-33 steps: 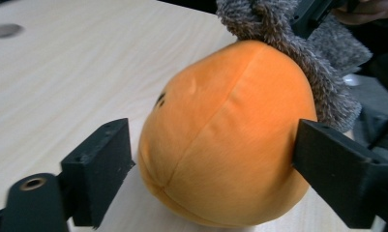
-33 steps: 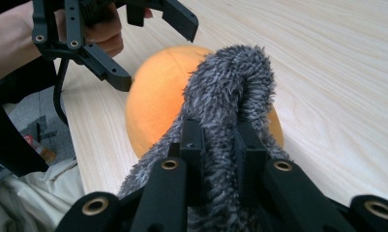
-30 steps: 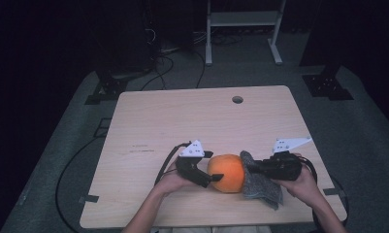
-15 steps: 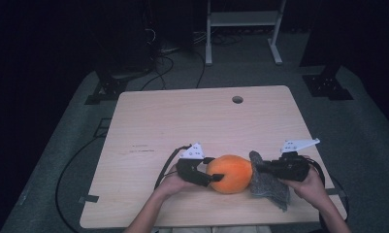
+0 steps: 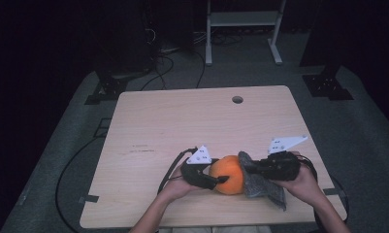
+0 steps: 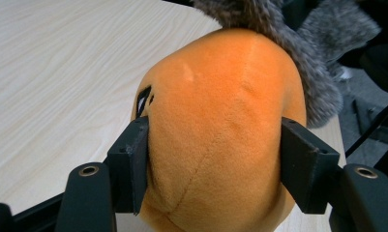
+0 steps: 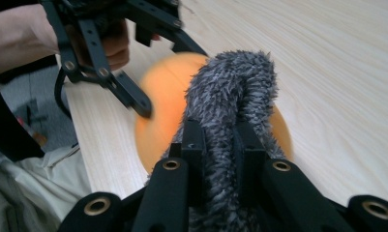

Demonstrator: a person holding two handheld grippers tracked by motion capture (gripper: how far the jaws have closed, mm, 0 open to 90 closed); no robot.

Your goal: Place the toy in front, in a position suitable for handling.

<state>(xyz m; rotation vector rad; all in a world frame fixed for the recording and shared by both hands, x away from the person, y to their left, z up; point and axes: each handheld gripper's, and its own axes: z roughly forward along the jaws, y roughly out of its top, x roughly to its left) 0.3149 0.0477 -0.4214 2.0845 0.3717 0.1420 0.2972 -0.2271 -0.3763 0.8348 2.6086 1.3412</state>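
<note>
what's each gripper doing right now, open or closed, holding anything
Left gripper: jaws have just been closing, now pressed on the orange plush.
Right gripper: shut on the grey furry cloth.

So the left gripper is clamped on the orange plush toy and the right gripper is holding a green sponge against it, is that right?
Not quite. The right gripper holds a grey furry cloth, not a green sponge; the right gripper view shows its fingers pinching the fur. The left gripper is indeed clamped on the orange plush toy.

Orange plush point(image 7: 167, 116) motion-blurred (right gripper view), underside hidden
</note>
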